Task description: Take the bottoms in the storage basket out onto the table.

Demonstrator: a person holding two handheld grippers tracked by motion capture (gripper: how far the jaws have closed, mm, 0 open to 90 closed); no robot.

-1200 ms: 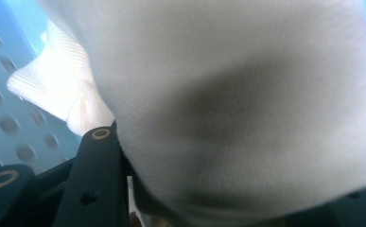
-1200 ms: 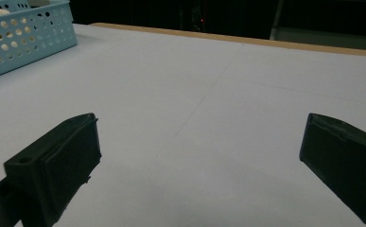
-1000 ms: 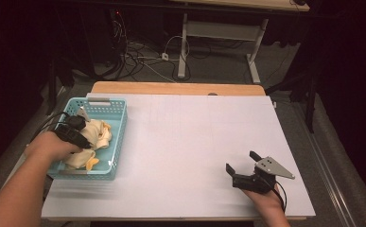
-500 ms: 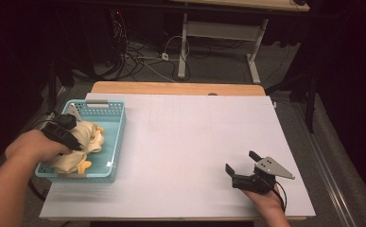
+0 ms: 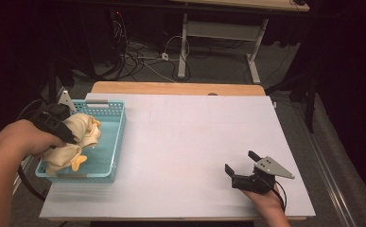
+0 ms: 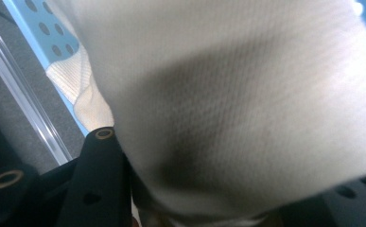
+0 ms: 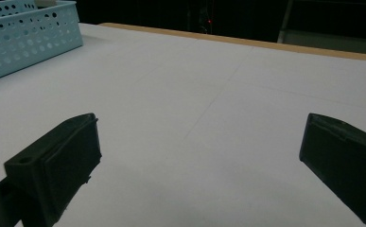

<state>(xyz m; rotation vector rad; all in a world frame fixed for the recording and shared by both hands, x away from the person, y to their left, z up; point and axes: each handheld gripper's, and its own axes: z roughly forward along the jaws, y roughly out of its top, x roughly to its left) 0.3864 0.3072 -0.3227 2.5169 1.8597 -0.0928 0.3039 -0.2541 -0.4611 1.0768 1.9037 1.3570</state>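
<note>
The left hand-held gripper (image 5: 69, 135) is clamped on a cream soft toy (image 5: 76, 137) with orange parts, holding it over the light blue basket (image 5: 117, 142) at the left side of the counter (image 5: 195, 142). In the left gripper view the toy's knitted cream cloth (image 6: 247, 104) bulges between the black jaws, with the basket's perforated blue wall (image 6: 43, 33) behind it. More of the cream cloth lies in the near end of the basket, with an orange piece (image 5: 78, 163) beside it. The right hand-held gripper (image 5: 241, 164) sits at the near right of the counter, well apart from the basket, its jaws spread wide with nothing between them. Its own view looks across the bare white counter (image 7: 195, 94) toward the basket (image 7: 24, 42) at the far left.
</note>
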